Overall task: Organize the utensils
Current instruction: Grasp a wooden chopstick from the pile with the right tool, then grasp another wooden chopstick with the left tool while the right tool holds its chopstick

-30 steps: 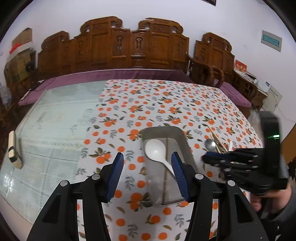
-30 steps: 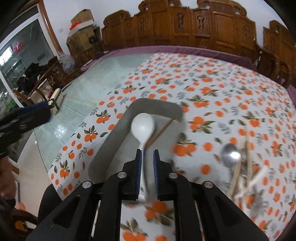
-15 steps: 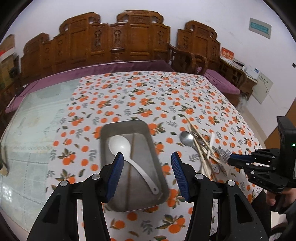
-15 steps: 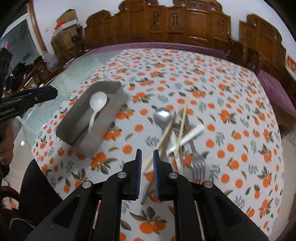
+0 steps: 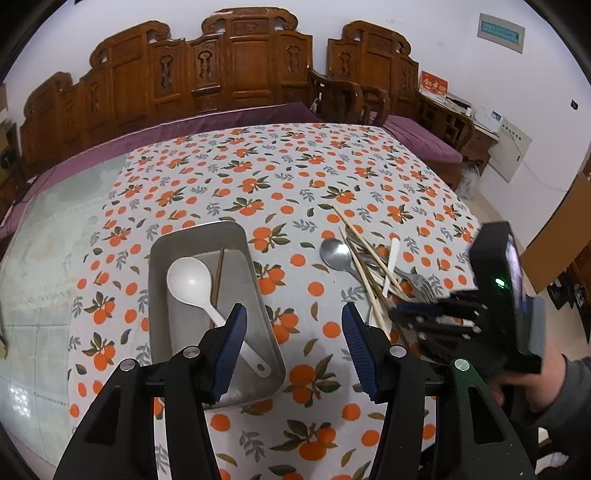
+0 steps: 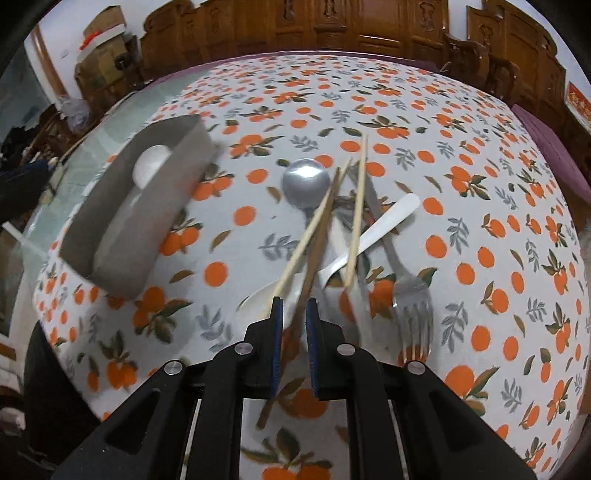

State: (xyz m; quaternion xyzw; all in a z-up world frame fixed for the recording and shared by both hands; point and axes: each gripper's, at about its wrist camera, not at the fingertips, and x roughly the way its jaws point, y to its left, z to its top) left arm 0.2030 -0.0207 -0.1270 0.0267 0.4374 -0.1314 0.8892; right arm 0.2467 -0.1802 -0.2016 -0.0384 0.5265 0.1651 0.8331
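Your rig, up close
Both your grippers are black plastic with ribbed blue pads point(image 5: 236, 343) and silver screws point(image 6: 346, 349); a green light point(image 5: 499, 283) glows on the right one, grey sleeve point(image 5: 569, 384) behind

Matt grey metal tray point(image 5: 255, 280); glossy white plastic spoon point(image 5: 192, 282); polished metal spoon point(image 6: 306, 182) and fork point(image 6: 413, 314); pale wooden chopsticks point(image 6: 356, 210); printed cloth tablecloth point(image 5: 280, 177).

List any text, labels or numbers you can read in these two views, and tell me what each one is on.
None can be read.
Wall plaque, left wrist view: pale lettering, too small to read.
Red card on the side cabinet: gold characters, too blurred to read.
Red sign, right wrist view: pale marks, blurred.
Metal tray, white spoon, chopsticks, fork: no markings visible.
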